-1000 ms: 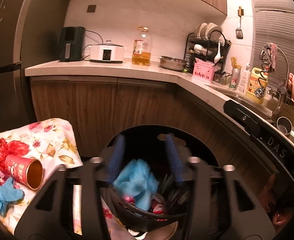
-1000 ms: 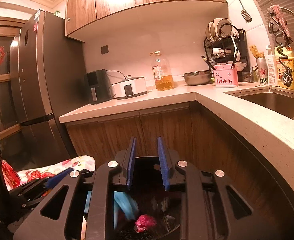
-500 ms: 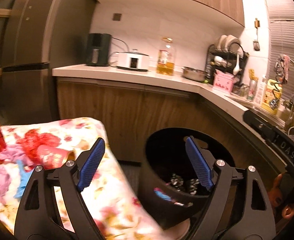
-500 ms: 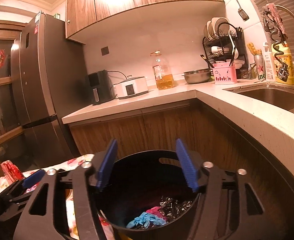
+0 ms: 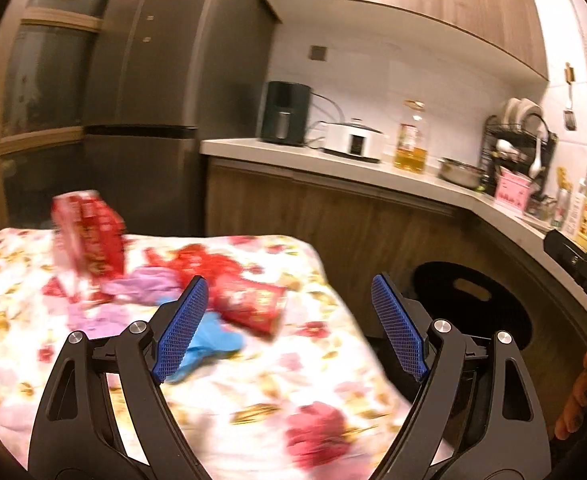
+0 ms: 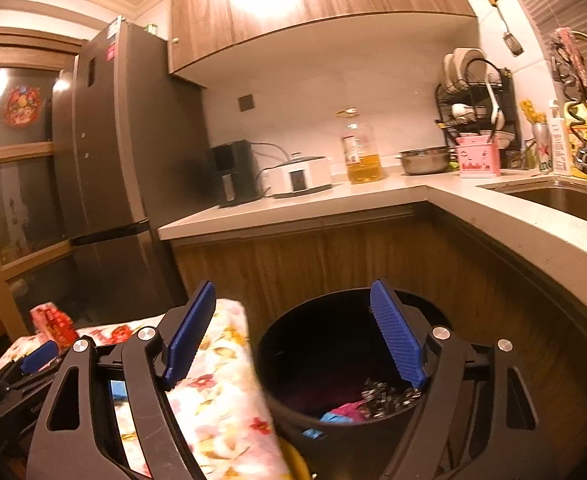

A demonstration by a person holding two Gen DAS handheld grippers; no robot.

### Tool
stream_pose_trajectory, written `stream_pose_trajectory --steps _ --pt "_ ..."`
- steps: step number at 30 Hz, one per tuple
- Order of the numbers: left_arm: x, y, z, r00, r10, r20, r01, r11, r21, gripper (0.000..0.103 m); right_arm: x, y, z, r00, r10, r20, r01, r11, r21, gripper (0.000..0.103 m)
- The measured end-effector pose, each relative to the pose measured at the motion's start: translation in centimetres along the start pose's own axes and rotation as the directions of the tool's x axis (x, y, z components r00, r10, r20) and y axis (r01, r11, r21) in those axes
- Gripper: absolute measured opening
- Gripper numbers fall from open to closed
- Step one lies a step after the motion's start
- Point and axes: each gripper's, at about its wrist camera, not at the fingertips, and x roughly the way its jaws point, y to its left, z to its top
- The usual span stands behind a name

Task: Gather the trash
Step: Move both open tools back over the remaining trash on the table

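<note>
My left gripper [image 5: 289, 330] is open and empty above the floral-cloth table [image 5: 253, 392]. On the cloth lie a red paper cup [image 5: 251, 304], a blue glove [image 5: 209, 342], a purple glove [image 5: 145, 286], a red plastic bag [image 5: 197, 262] and a red box [image 5: 87, 234]. My right gripper [image 6: 293, 336] is open and empty over the black trash bin [image 6: 293, 420]. Blue, pink and dark crumpled trash [image 6: 357, 404] lies inside it. The bin also shows in the left wrist view [image 5: 469, 304], right of the table.
Wooden cabinets and a pale countertop [image 6: 293, 208] run behind the bin, with a sink [image 6: 565, 196] at right. A tall dark fridge [image 5: 141, 100] stands behind the table. The counter holds an oil bottle [image 6: 359, 148], a cooker and a dish rack.
My left gripper dropped the blue trash into the bin, opened, and swung left to over the table. My right gripper opened wide above the bin.
</note>
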Motion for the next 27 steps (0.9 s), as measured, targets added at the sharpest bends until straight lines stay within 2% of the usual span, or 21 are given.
stream_pose_trajectory --steps 7,14,19,27 --pt "-1.3 6.3 -0.8 0.993 0.118 -0.02 -0.119 0.992 -0.051 0.082 0.3 4.8 -1.8 0.996 0.077 -0.042 -0.079 0.996 -0.033 0.078" --pt "-2.3 10.4 -1.7 0.979 0.203 -0.022 -0.204 0.977 -0.062 0.082 1.0 9.2 -3.6 0.987 0.142 -0.075 -0.147 0.987 -0.062 0.078" --pt "-1.6 12.8 -2.7 0.969 0.239 -0.056 -0.243 0.968 -0.068 0.082 1.9 11.7 -4.9 0.979 0.173 -0.108 -0.182 0.98 -0.08 0.078" --pt "1.1 14.6 -3.8 0.961 0.248 -0.122 -0.258 0.964 -0.07 0.081 3.9 15.1 -6.7 0.968 0.196 -0.156 -0.214 0.971 -0.109 0.078"
